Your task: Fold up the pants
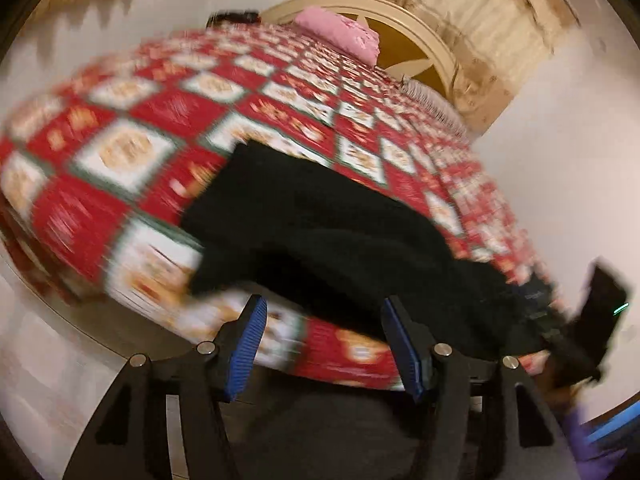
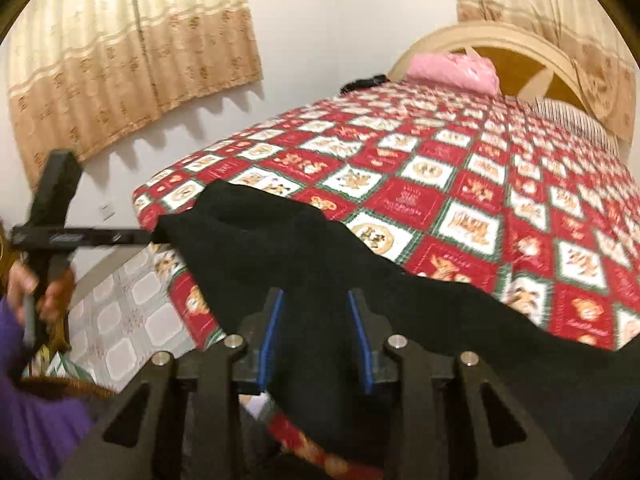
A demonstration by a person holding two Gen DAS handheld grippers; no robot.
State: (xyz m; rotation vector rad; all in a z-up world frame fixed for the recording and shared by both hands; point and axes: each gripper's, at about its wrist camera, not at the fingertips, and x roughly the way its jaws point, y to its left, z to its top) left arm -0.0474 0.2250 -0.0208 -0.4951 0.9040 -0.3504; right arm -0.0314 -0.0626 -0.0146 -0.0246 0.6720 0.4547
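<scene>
Pants: black pants lie across the near corner of the bed, lower centre of the right wrist view, one end hanging over the edge at the bottom of the frame.
Surface: red-and-white patchwork bedspread, flat and soft.
Handling: likely light, limp, thick-napped cloth; it should sag and drag rather than hold shape, and is not fragile.
Where to grip: probably the two corners of the near edge, one per tool, pinching both layers.
Left gripper: jaws apart, nothing between them; the dark cloth lies just beyond the tips at lower centre.
Right gripper: jaws partly apart with the black cloth between them; the pads do not appear to press it.
</scene>
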